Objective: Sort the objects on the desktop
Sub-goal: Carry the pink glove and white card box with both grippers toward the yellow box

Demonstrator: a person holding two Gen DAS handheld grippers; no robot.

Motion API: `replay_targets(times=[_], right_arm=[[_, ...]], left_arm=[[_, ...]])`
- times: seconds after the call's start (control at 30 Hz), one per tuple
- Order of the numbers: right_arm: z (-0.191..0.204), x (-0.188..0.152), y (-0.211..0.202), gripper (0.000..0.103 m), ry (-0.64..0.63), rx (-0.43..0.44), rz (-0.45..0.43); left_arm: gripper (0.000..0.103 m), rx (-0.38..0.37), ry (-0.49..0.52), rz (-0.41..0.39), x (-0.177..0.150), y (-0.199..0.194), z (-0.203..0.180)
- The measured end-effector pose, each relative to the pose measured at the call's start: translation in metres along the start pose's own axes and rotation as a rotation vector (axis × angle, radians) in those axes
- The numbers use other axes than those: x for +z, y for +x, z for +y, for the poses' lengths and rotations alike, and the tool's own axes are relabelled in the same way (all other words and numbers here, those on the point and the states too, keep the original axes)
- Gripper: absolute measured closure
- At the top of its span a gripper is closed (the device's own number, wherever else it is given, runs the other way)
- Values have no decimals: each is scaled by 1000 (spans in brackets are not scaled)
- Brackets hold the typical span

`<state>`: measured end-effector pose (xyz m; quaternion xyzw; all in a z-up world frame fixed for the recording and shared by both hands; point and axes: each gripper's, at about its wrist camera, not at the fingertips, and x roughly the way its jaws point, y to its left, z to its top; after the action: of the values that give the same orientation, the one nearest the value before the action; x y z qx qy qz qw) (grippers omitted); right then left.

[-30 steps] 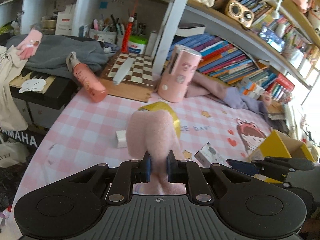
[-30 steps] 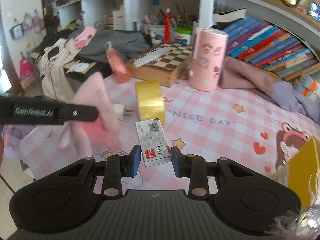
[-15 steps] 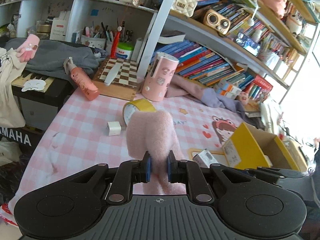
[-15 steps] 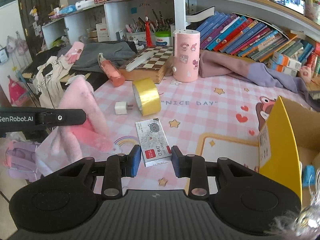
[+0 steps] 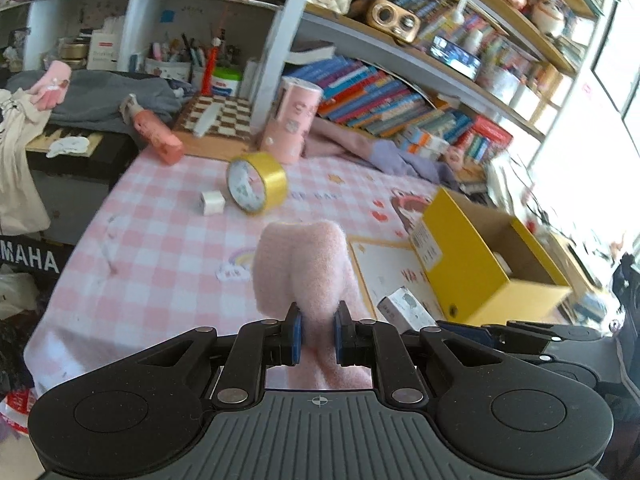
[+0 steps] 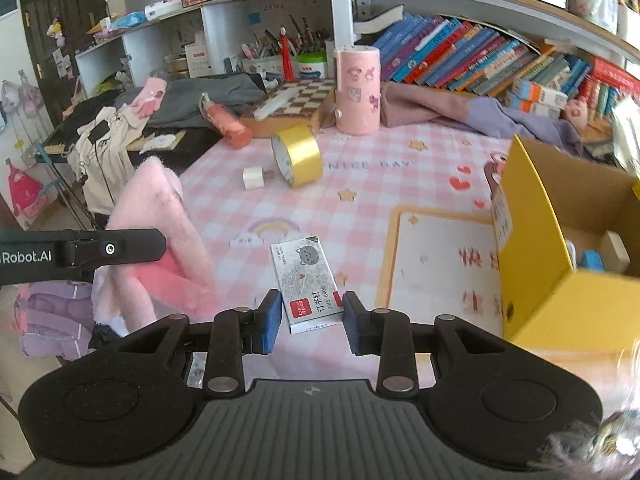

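My left gripper (image 5: pixel 317 336) is shut on a fluffy pink glove (image 5: pixel 304 268) and holds it above the front of the pink checked table; the glove also shows at the left of the right wrist view (image 6: pixel 160 240). My right gripper (image 6: pixel 307 322) is open, its jaws on either side of a white staples box (image 6: pixel 306 278) lying on the table. That box also shows in the left wrist view (image 5: pixel 406 308). A yellow cardboard box (image 6: pixel 536 240) stands open at the right (image 5: pixel 472 264).
A yellow tape roll (image 6: pixel 298 156), a small white charger plug (image 6: pixel 254 178), a pink bottle (image 6: pixel 226 122) and a pink cylinder (image 6: pixel 357 90) sit further back. A chessboard (image 6: pixel 296 98), clothes and bookshelves lie behind. A dark keyboard stand is at the left.
Both grippers have pulled back and up from the table. The left one, with the glove, has swung right so the yellow box comes into view. The right gripper stays open over the staples box.
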<state>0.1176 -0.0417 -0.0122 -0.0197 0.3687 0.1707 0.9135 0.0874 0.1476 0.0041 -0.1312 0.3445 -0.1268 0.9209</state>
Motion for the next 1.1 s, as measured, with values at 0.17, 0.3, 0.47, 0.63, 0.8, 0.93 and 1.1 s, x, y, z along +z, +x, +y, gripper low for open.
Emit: replay_targets(times=[0.17, 0.3, 0.47, 0.63, 0.8, 0.93, 1.1], right_arm=[[2, -29, -19, 73, 39, -30, 20], [2, -47, -31, 73, 70, -54, 36], [-5, -64, -46, 73, 117, -85, 51], [-16, -78, -64, 73, 177, -143, 48], [-27, -92, -80, 73, 238, -206, 38], [-36, -101, -91, 73, 283, -250, 31], [-47, -109, -102, 73, 333, -290, 23]], left_arm=[[89, -37, 33, 32, -17, -8, -10], [89, -65, 52, 54, -26, -12, -18], [89, -118, 90, 80, -33, -11, -32], [89, -186, 144, 116, -37, -2, -53], [89, -250, 204, 144, -41, 5, -74], [89, -291, 252, 164, -44, 11, -89], [89, -326, 301, 182, -44, 17, -104]])
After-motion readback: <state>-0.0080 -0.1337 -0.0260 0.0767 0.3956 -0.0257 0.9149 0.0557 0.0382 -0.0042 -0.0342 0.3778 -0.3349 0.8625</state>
